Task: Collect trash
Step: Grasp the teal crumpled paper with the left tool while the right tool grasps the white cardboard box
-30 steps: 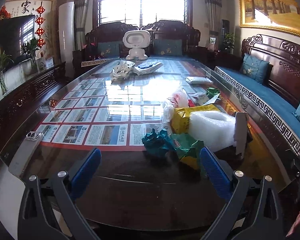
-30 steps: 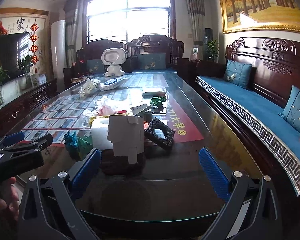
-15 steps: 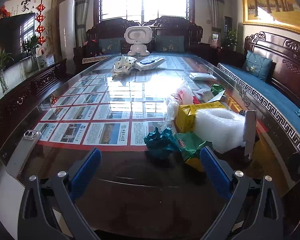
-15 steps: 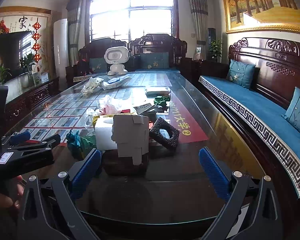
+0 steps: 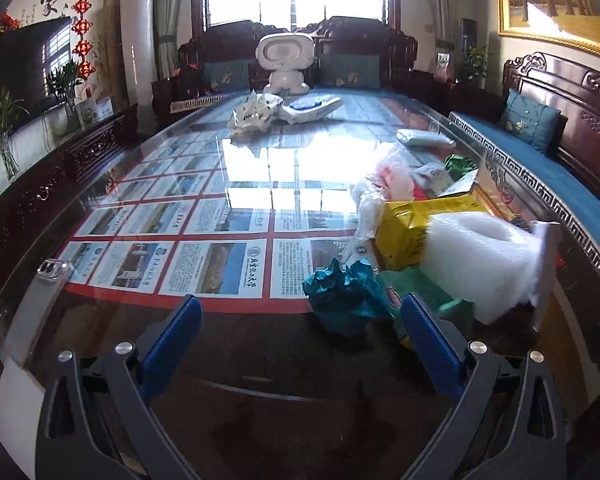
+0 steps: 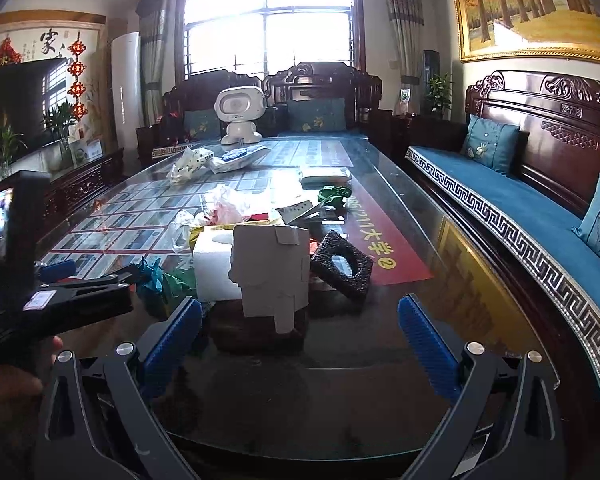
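Glass table [image 5: 260, 344]: trash pile at near right end.
- L gripper [image 5: 300, 320]: released, empty; closer to teal crumpled paper [image 5: 340, 292] than 1 s ago, right finger now beside it.
- R gripper [image 6: 298, 320]: released, empty; nearer white cardboard piece [image 6: 272, 272].
- White foam block [image 5: 480, 264], yellow box [image 5: 412, 232], black foam frame [image 6: 342, 266]: unmoved.

Daylight poured in through the window [image 6: 268, 28], which was blown out to white in both my views. It threw hard glare across the glass surface [image 5: 284, 168], washing out the middle in the left view. The near end of the surface stayed dim and dark. Fisheye bending curved the walls and the sofa [image 6: 520, 216], corners were vignetted black, and the foam [image 5: 480, 264] looked slightly smeared.
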`<state>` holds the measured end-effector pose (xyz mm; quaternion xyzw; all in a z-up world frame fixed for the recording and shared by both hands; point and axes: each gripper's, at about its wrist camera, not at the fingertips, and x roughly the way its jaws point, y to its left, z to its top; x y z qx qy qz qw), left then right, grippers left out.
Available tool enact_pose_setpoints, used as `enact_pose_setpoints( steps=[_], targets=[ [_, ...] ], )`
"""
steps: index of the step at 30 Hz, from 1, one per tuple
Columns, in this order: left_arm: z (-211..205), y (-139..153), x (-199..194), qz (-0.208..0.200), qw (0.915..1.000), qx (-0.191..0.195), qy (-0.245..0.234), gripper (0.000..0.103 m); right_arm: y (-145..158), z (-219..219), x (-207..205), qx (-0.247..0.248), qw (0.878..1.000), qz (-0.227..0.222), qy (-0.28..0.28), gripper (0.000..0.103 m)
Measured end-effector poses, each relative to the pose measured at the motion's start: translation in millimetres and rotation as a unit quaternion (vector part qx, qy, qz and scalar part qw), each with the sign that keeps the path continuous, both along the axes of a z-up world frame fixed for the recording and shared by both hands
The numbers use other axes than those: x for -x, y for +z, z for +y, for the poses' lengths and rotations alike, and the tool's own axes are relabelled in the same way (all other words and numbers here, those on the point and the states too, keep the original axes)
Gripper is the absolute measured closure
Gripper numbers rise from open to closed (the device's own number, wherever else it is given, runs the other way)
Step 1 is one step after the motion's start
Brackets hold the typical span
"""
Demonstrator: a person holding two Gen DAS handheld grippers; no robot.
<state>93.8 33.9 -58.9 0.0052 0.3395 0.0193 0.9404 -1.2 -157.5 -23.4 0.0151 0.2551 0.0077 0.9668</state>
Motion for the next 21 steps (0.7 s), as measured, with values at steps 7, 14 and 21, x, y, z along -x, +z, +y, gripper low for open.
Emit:
enact_pose_setpoints(
  steps=[7, 14, 21],
  targets=[
    [-1.6, -15.8, -30.6, 0.026, 0.9997, 0.000, -0.002, 0.004, -7.0, -1.4, -12.9, -0.008, 1.000, 0.009, 0.005, 0.008],
    [-3.6, -26.1, -46.6, 0.046, 0.9989, 0.001, -0.002, 0.004, -12.6, -1.7, -22.2, -0.016, 1.000, 0.018, 0.012, 0.008],
    [1.7, -31.0, -45.8, 0.058, 0.9982, 0.011, -0.004, 0.030, -16.4, -3.5, -25.1, -0.021, 0.999, 0.025, 0.008, 0.008]
  ],
)
